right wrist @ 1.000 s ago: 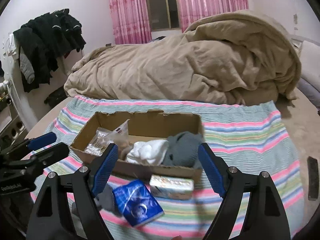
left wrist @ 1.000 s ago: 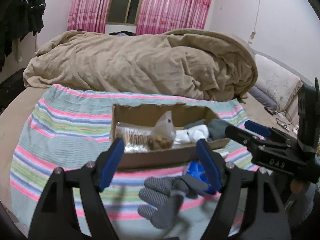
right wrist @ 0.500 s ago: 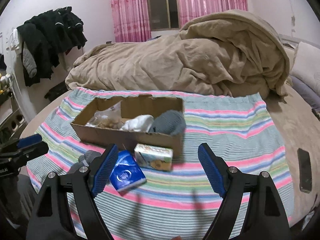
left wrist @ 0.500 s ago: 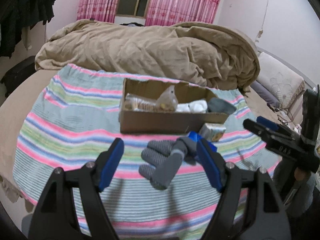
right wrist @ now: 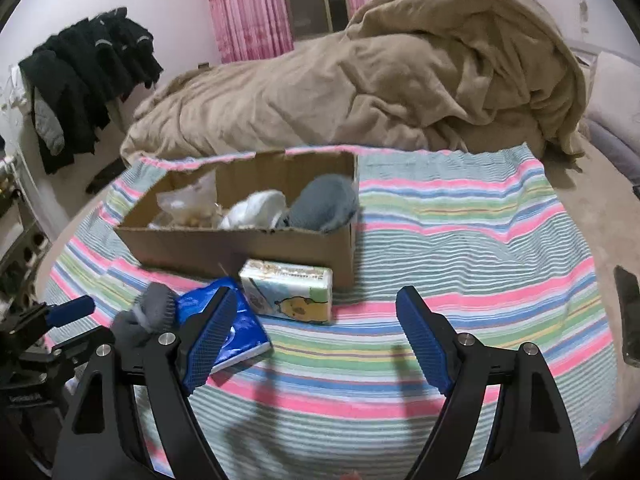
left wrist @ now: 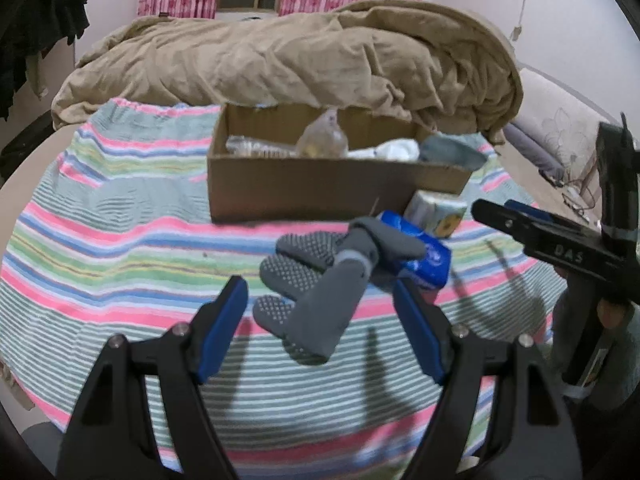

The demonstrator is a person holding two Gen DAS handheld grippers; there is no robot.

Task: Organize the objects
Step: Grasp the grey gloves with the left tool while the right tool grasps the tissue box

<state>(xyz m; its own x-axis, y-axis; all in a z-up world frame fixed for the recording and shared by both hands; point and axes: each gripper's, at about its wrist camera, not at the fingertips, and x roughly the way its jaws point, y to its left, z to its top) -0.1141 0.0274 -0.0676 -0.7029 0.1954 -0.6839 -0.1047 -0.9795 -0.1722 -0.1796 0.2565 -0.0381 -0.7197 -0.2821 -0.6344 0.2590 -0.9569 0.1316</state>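
An open cardboard box (left wrist: 320,184) (right wrist: 240,246) sits on the striped blanket and holds clear snack bags (left wrist: 322,142), a white cloth (right wrist: 256,210) and a grey cloth (right wrist: 326,202). In front of it lie grey dotted socks (left wrist: 308,284) (right wrist: 144,316), a blue packet (left wrist: 424,258) (right wrist: 236,328) and a white tissue pack (left wrist: 436,212) (right wrist: 288,290). My left gripper (left wrist: 320,316) is open and empty, just short of the socks. My right gripper (right wrist: 316,336) is open and empty, near the tissue pack and the blue packet.
A tan duvet (left wrist: 300,52) (right wrist: 360,80) is heaped behind the box. The striped blanket (left wrist: 100,220) (right wrist: 480,232) covers the bed. Black clothes (right wrist: 84,76) hang at the left wall. A dark phone (right wrist: 630,316) lies at the right edge. A pillow (left wrist: 560,128) lies at the right.
Both grippers have pulled back and down from the box, so the box looks farther and the socks, blue packet and tissue pack sit ahead of the fingers. Both stay open.
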